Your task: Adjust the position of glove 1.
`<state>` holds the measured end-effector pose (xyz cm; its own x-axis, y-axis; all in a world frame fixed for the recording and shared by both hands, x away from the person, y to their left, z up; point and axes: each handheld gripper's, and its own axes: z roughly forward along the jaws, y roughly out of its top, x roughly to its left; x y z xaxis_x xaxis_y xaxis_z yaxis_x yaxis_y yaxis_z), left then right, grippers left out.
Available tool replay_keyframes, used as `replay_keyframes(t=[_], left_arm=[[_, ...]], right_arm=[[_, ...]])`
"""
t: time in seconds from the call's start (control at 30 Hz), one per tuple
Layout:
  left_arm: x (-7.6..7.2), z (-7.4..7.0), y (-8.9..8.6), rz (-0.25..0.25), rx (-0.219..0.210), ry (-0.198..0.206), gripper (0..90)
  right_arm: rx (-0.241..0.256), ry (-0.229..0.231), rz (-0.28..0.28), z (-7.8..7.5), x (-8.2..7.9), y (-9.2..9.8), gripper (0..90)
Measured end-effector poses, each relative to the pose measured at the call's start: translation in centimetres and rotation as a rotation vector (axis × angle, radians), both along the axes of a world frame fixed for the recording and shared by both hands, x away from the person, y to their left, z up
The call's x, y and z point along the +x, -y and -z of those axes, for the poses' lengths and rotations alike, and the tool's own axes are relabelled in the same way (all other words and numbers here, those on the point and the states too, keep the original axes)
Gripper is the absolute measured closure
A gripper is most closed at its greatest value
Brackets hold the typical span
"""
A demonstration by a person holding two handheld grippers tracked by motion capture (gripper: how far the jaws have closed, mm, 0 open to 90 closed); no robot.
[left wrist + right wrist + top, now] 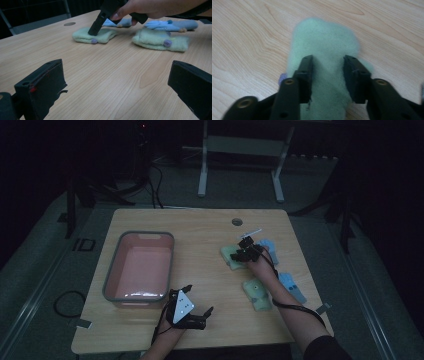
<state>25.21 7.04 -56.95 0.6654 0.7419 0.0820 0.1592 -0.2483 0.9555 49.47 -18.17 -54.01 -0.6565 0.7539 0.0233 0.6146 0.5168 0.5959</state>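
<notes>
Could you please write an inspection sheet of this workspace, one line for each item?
Surface: wooden table, bare grain, round hole near far edge.
Job's things: far green mitten under right gripper; near green mitten; two blue mittens; pink tub, empty.
Clutter: nothing seen.
Grippers: right gripper's jaws straddle far green mitten, not closed; left gripper open, over bare wood.
Cables: one trails from each gripper; loop on floor.
Surroundings: dark; white frame behind table.
</notes>
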Motion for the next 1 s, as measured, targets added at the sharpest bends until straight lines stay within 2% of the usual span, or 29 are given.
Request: replay_keyframes(t=[0.1,0.2,0.3,0.37,0.5,0.63,0.77,0.83,1.0], left_arm=[[0.0,0.0,0.1,0.003,0.004,-0.004,1.2],[0.1,0.0,0.1,0.004,0.008,-0.006,1.2],[0.0,0.0,0.1,0.000,0.005,-0.002,1.2],[0.1,0.0,0.1,0.002,0.005,-0.004,1.2],[0.2,0.0,0.0,0.011,-0.009,-0.014,1.2],[0.1,0.0,0.1,0.007,0.002,-0.002,1.2],[0.0,0.0,0.3,0.005,0.006,0.003,1.2],[0.1,0.0,0.2,0.009,0.012,0.001,1.2],[0.0,0.0,0.3,0.002,0.010,0.008,1.2]], right_arm=[[-0.002,-0.003,-0.002,0.0,-0.1,-0.2,74.0],[0.014,-0.032,0.000,-0.2,-0.1,-0.5,77.2],[0.007,-0.053,0.006,-0.7,-0.2,-0.9,83.3],[-0.003,-0.042,-0.002,-1.3,-0.5,-1.2,83.9],[0.049,-0.071,0.030,-2.7,-1.7,-1.6,84.2],[0.078,-0.074,0.053,-3.9,-3.6,-2.2,84.6],[0.102,-0.025,0.067,-5.5,-6.2,-2.5,84.7],[0.121,-0.021,0.068,-6.2,-7.5,-2.4,84.7],[0.176,-0.012,0.093,-6.4,-11.2,-2.3,84.7]])
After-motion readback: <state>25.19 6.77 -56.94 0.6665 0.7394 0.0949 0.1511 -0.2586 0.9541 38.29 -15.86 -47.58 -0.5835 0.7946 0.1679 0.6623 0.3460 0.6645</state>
